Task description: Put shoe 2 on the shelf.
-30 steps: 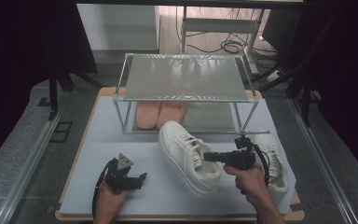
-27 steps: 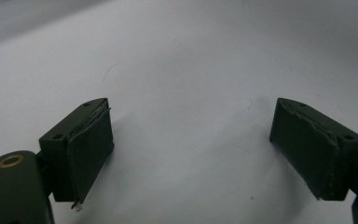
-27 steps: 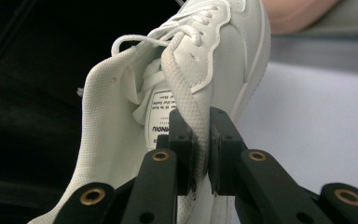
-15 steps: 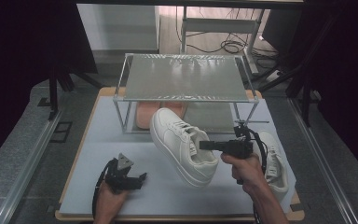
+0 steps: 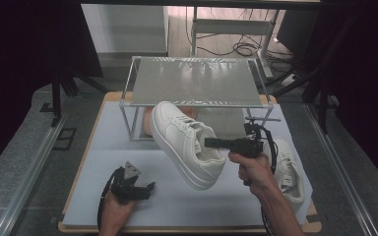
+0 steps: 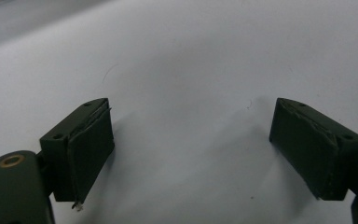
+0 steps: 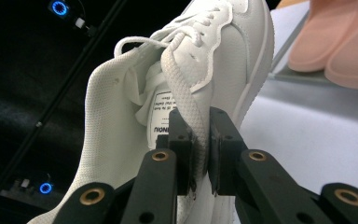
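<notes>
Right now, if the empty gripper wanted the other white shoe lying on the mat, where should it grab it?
Probably the collar rim of the white shoe on the mat, from above: it seems to lie upright with its opening upward, so one of the fingers could slip inside.

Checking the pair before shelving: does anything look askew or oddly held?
Yes: the right claw pinches one white sneaker by its collar, hanging tilted above the table, while its mate lies flat at the right.
</notes>
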